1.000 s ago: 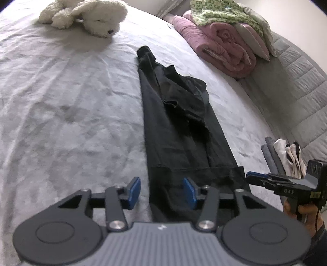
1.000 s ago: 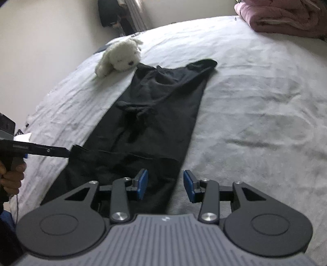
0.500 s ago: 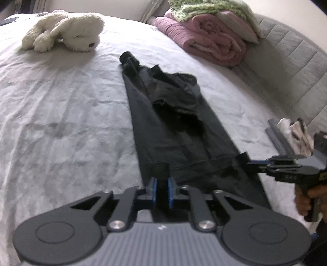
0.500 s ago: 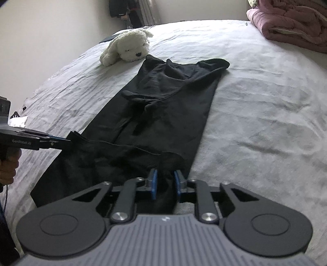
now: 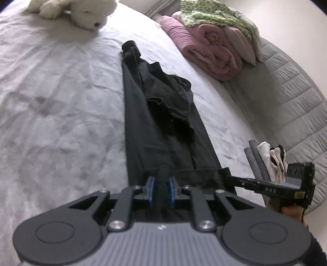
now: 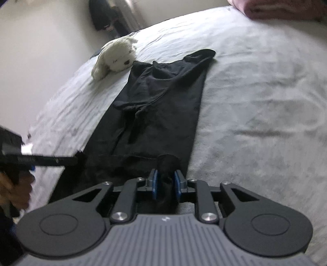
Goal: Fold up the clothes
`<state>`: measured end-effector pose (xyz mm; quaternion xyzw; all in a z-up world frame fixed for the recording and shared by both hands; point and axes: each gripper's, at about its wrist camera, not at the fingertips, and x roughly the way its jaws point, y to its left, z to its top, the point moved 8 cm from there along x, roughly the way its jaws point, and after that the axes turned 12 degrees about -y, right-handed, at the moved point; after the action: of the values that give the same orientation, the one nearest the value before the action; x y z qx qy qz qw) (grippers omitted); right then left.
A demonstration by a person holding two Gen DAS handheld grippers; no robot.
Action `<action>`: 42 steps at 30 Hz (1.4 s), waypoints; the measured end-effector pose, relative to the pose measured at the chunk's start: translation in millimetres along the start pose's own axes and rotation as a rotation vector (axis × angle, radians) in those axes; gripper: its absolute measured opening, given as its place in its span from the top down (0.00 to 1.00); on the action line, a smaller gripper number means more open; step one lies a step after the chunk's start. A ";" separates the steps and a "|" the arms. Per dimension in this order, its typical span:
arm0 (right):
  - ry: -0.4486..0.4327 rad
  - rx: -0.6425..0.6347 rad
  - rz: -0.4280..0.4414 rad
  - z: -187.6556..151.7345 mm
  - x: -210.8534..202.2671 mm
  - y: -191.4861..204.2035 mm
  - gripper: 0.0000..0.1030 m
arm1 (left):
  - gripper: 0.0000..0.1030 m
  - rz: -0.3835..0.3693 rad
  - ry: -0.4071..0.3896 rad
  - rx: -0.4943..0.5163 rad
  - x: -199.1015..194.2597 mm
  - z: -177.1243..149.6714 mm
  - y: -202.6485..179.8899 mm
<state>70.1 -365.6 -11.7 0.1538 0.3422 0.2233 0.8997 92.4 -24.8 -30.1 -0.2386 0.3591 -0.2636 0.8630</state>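
A long black garment [image 5: 159,126] lies lengthwise on the pale bed sheet [image 5: 51,102], its far part rumpled. My left gripper [image 5: 161,182] pinches a bunch of the near hem at its left corner; the pads press the cloth while the jaws are opening slightly. In the right wrist view the same garment [image 6: 163,114] runs away from my right gripper [image 6: 166,184], whose blue pads squeeze a fold of the hem at the right corner, jaws also opening slightly. Each gripper shows in the other's view, the right gripper [image 5: 224,174] and the left gripper [image 6: 76,160], both at the hem.
A white plush toy [image 5: 81,10] lies beyond the garment's far end. A rolled pink blanket [image 5: 206,53] under a green patterned cloth [image 5: 214,12] sits at the far right. A small stack of folded clothes [image 5: 265,157] rests by the grey quilted bed edge [image 5: 296,92].
Both grippers went from open above the hem to closed on it. Each now holds a thicker bunch of black cloth, with its pads a little wider apart than half a second ago.
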 end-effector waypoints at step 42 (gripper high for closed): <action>-0.201 -0.045 -0.062 27.9 -12.8 9.0 0.94 | 0.96 -0.014 -0.171 0.078 -6.2 38.4 -20.5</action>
<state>78.0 -367.8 19.2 0.1446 0.2495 0.1862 0.9392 111.4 -27.7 9.4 -0.2291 0.2719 -0.2622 0.8971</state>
